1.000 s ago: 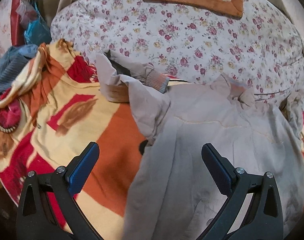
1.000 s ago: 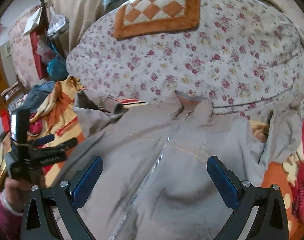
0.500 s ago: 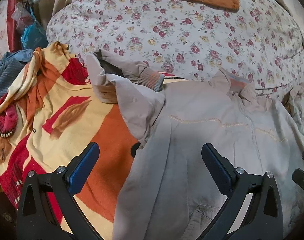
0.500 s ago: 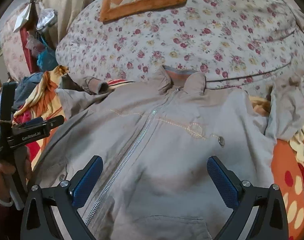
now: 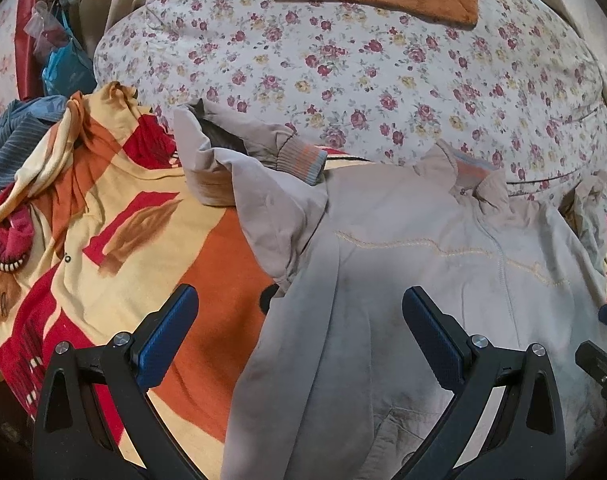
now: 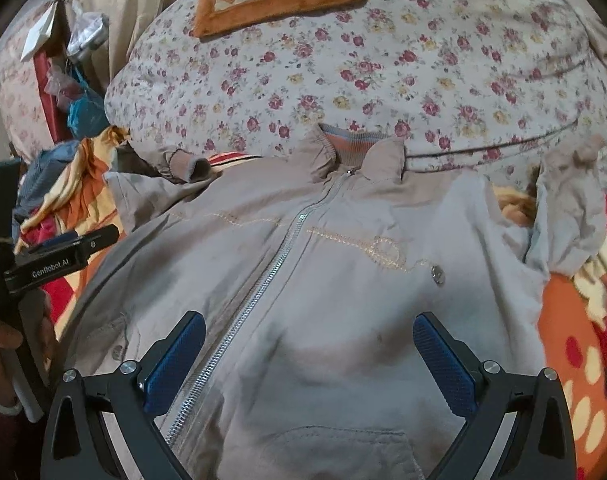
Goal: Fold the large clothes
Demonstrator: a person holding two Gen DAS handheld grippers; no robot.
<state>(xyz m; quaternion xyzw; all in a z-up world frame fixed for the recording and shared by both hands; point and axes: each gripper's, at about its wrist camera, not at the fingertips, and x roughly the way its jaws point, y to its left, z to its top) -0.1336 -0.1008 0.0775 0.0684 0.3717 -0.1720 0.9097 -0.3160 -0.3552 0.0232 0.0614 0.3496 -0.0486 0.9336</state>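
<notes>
You've got the beige jacket (image 6: 343, 280) lying front-up and zipped across the middle of the frame, collar toward the floral quilt (image 6: 383, 60) at the top. Your right gripper (image 6: 309, 354) and left gripper (image 5: 299, 330) both hover over it, jaws wide apart, gripping nothing. The orange blanket (image 5: 123, 220) sits on the left.

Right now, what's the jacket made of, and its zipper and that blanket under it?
The jacket looks like thin matte woven cloth, maybe cotton or a blend; it creases softly. Its cuff is ribbed knit. The zipper glints silver, so probably metal teeth. The blanket looks like soft fuzzy fleece with a printed pattern.
</notes>
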